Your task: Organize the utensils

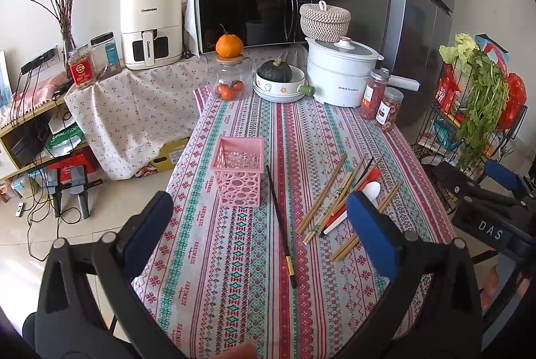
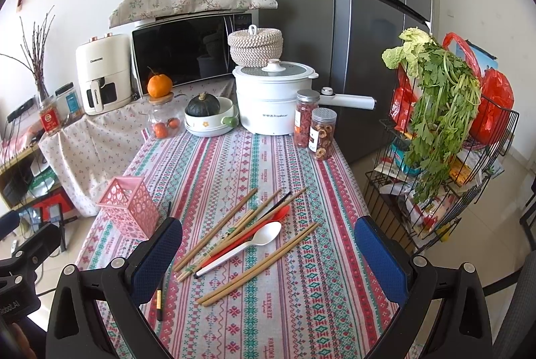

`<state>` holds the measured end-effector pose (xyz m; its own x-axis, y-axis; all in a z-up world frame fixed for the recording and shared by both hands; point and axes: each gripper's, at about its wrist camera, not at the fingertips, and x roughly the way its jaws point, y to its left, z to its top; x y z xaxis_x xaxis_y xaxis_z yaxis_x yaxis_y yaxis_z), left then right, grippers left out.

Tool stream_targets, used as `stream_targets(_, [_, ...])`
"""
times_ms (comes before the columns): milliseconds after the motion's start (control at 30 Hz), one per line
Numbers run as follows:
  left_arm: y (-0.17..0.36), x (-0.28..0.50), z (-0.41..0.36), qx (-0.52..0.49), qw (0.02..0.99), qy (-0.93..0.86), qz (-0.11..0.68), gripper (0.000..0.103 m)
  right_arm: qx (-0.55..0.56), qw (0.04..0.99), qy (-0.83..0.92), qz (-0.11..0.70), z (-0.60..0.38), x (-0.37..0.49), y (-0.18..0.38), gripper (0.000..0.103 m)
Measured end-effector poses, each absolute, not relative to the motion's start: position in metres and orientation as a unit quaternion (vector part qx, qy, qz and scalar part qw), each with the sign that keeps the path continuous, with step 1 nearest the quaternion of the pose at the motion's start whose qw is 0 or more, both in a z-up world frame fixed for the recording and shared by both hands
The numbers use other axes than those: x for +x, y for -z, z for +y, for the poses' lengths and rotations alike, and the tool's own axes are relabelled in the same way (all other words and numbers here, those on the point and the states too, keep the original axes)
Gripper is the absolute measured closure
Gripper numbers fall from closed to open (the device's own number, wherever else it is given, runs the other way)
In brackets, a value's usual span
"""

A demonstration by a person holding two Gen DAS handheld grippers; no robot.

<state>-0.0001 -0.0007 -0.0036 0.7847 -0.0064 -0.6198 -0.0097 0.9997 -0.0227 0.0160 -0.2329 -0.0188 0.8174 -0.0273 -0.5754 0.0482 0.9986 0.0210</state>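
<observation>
Starting from the left, you have the pink holder (image 1: 238, 170) upright and apparently empty on the table (image 1: 234, 275), so the sorting looks not yet begun; both the left tongs (image 1: 259, 226) and right tongs (image 2: 268, 253) hang wide open, gripping nothing. Just right of the holder lies a lone black chopstick (image 1: 280, 225), an easy first pick. Further right, bamboo chopsticks (image 2: 217, 231), a white spoon (image 2: 248, 245) and a red one (image 2: 268, 220) overlap in a loose heap, so you'll need to single one out.

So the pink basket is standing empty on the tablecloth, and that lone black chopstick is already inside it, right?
Not quite. The pink basket does stand empty on the tablecloth, but the black chopstick is not inside it: it lies flat on the cloth beside the basket, as the left wrist view shows.
</observation>
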Motion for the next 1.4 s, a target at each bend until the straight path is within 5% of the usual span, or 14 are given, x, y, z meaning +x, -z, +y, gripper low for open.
stream_targets(1400, [0.0038, -0.0021, -0.0073, -0.003, 0.946, -0.003, 0.324, 0.0, 0.015, 0.95, 0.019, 0.312, -0.2336, 0.018, 0.0277, 0.0])
